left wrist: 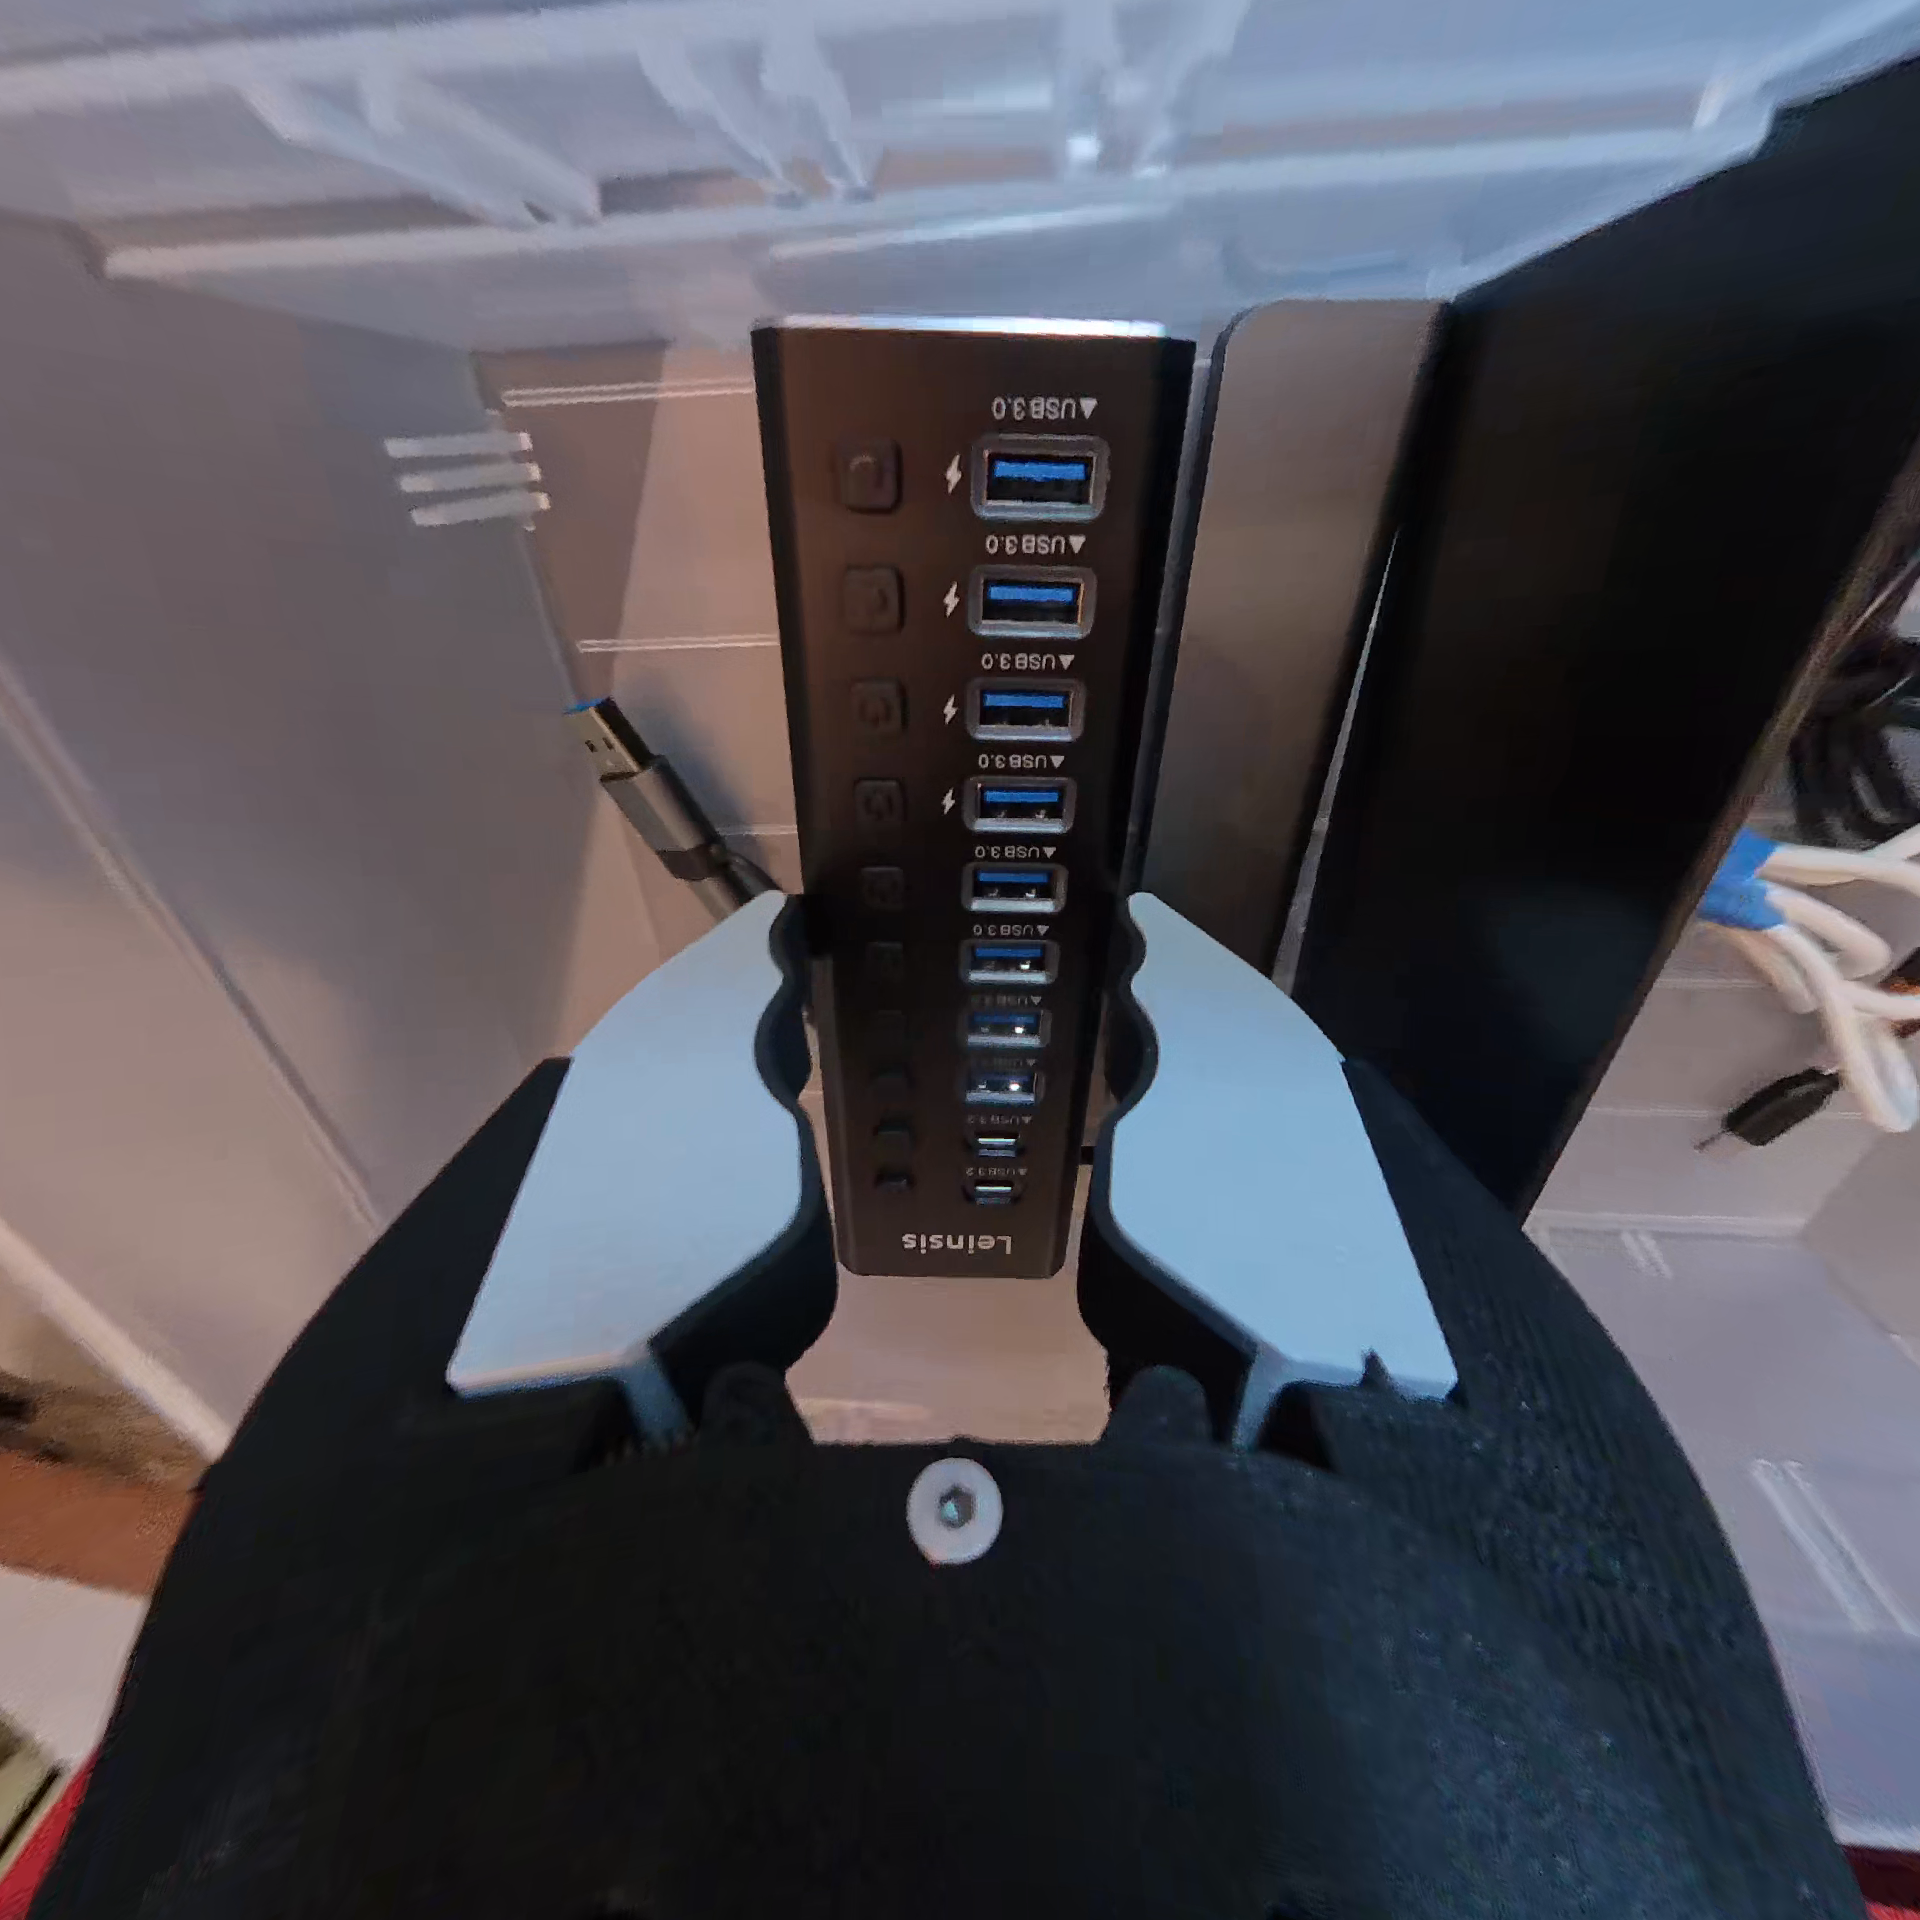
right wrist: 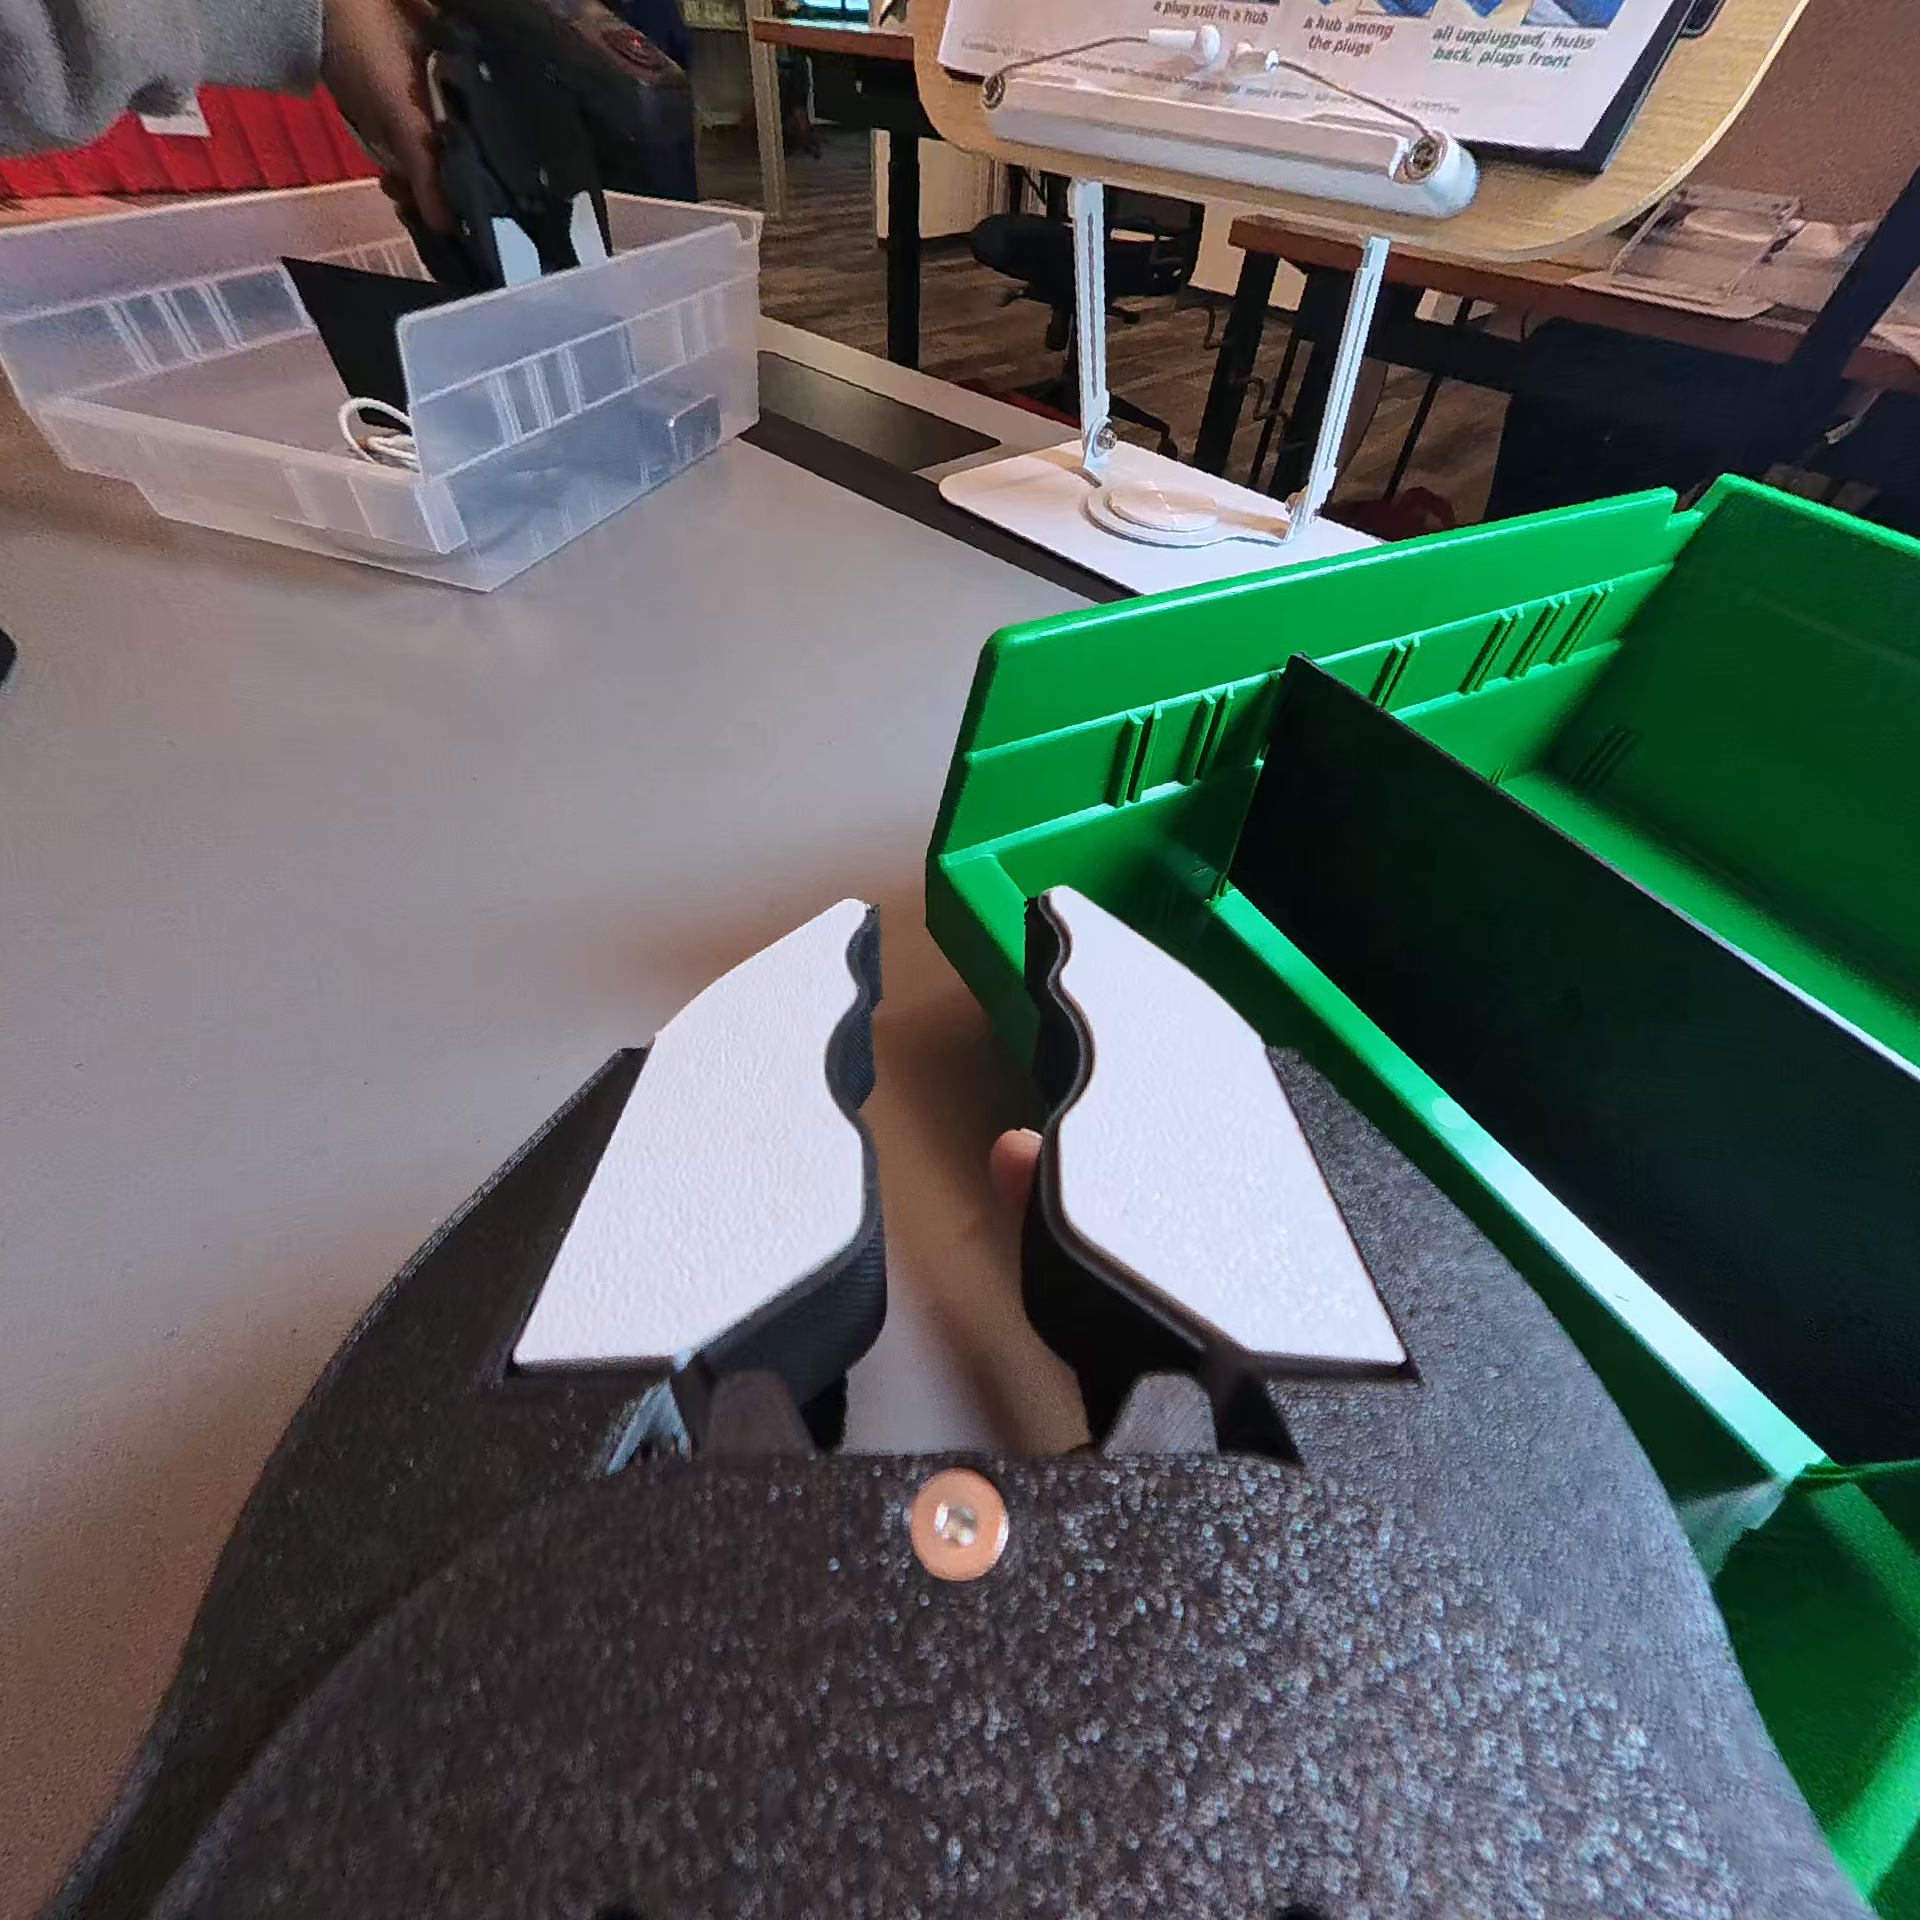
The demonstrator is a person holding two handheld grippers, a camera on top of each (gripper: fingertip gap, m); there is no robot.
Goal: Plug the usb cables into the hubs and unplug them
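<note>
In the left wrist view my left gripper (left wrist: 956,920) is shut on a long black USB hub (left wrist: 977,644). Its fingers press both sides of the hub's lower half. The hub's row of blue ports faces the camera, and all the ports are empty. A loose grey USB plug (left wrist: 634,779) with a blue tongue lies just left of the hub. My right gripper (right wrist: 956,914) is open and empty, low over the grey table (right wrist: 416,831) beside the green bin (right wrist: 1143,665). The left gripper also shows far off in the right wrist view (right wrist: 540,234), inside the clear bin (right wrist: 582,343).
A silver hub (left wrist: 1309,623) and a black divider (left wrist: 1579,727) stand right of the held hub, with white cables (left wrist: 1829,966) beyond. The green bin holds a black divider (right wrist: 1538,956). A white stand (right wrist: 1164,499) with an instruction board sits at the table's far edge. Left tips to right tips: about 55 cm.
</note>
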